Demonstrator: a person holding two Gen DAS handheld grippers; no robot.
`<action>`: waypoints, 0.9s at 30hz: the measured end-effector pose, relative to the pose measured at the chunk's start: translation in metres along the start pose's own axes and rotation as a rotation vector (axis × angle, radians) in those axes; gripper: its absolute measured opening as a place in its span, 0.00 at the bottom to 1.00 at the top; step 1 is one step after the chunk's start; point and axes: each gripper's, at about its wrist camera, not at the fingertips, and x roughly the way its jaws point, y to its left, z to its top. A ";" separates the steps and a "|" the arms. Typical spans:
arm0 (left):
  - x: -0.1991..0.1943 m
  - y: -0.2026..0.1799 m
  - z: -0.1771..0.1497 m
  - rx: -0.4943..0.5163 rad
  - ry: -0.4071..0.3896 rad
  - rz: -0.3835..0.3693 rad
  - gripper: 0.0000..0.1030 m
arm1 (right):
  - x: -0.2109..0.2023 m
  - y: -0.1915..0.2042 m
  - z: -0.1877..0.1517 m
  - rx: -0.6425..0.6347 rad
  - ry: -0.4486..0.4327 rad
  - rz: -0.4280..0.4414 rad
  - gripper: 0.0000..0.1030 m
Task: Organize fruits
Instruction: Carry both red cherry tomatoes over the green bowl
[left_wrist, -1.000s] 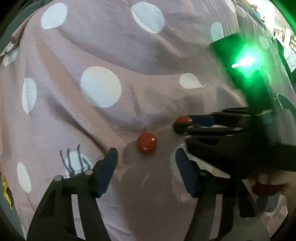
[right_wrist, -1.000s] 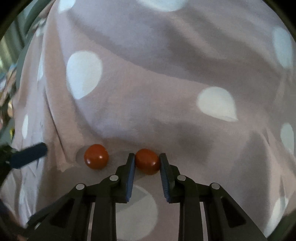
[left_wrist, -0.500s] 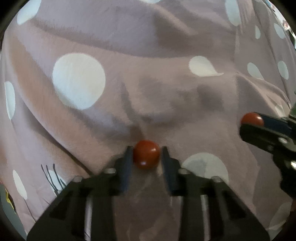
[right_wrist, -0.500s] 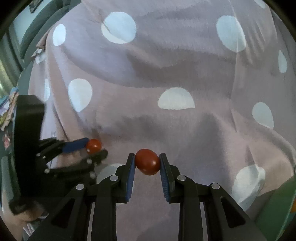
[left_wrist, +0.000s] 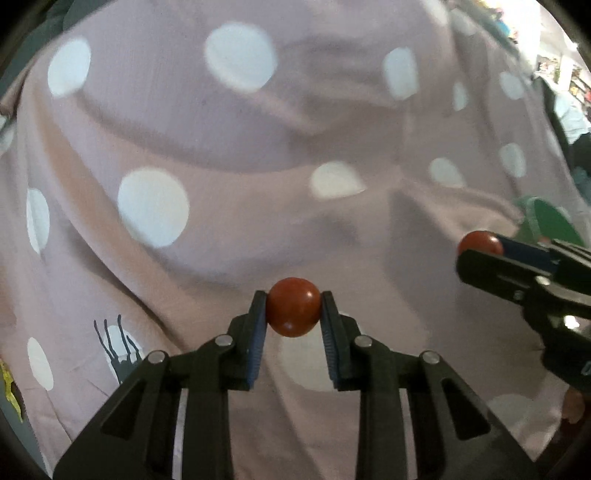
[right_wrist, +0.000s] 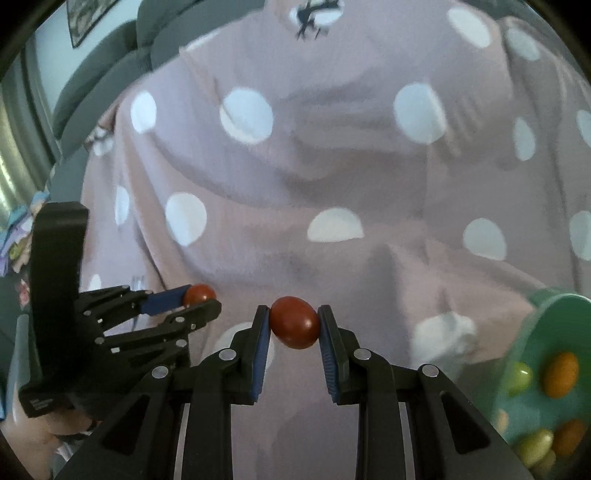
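We count two hand-held grippers and two red fruits, one fruit to each; the left hand-held gripper (left_wrist: 293, 312) has its blue-padded fingers (left_wrist: 256, 339) pressed against both sides of a round red tomato (left_wrist: 293, 307), which sits at the fingertips, above the cloth; the right hand-held gripper (right_wrist: 293, 326) clamps a second, more egg-shaped red tomato (right_wrist: 294, 322) the same way, narrow and full.

Each gripper also appears in the other's view; from the left wrist the right one comes in at the right edge (left_wrist: 480, 251) with its tomato (left_wrist: 479, 242) at the tip; from the right wrist the left one lies at the lower left (right_wrist: 201, 297) with its tomato (right_wrist: 199, 293) between one blue pad and one black finger.

Beneath both spreads a wrinkled mauve cloth (left_wrist: 258, 147) printed with white dots; whether it covers a tabletop or something softer we cannot tell.

One green bowl (right_wrist: 554, 317) stands at the right edge of the right wrist view, and a sliver of it (left_wrist: 550, 221) shows behind the right gripper in the left wrist view; inside it we count at least two orange fruits (right_wrist: 560, 373) and at least two pale green ones (right_wrist: 519, 376), though blur at the rim keeps us from an exact total.
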 end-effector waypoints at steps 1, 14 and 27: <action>-0.008 -0.007 0.000 0.004 -0.009 -0.007 0.27 | -0.009 -0.003 -0.002 0.003 -0.013 -0.004 0.27; -0.069 -0.128 -0.003 0.170 -0.098 -0.134 0.27 | -0.111 -0.062 -0.033 0.084 -0.131 -0.141 0.27; -0.077 -0.215 -0.003 0.299 -0.094 -0.206 0.27 | -0.165 -0.127 -0.064 0.182 -0.170 -0.254 0.27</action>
